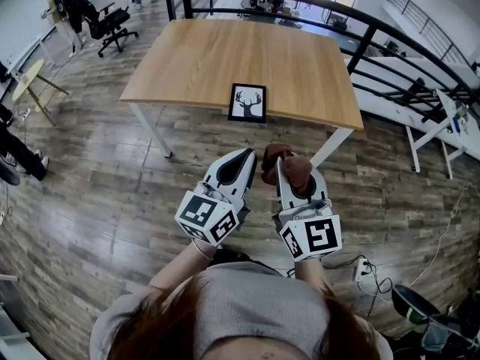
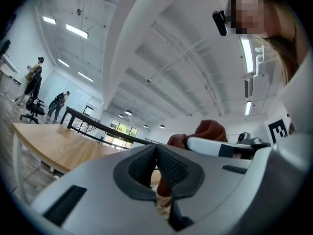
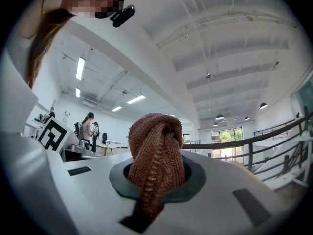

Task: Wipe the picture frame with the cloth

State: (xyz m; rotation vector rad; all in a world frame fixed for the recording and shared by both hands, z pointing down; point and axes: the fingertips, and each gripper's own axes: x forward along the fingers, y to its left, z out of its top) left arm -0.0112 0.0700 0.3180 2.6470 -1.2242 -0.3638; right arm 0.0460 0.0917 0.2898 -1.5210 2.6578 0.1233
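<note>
Head view steeply down; gripper views level along jaws; cloth point(image 1: 297, 167) in all.

Side by side, left gripper point(image 1: 248, 157) closed, right gripper point(image 1: 295, 172) clamping cloth point(image 1: 274, 156)

cloth point(image 3: 156, 151) end unseen between fingers point(image 3: 193, 179)

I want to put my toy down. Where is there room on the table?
The table is bare left and right of the frame, and all behind it to the far edge. Only the near edge's middle is taken.
</note>
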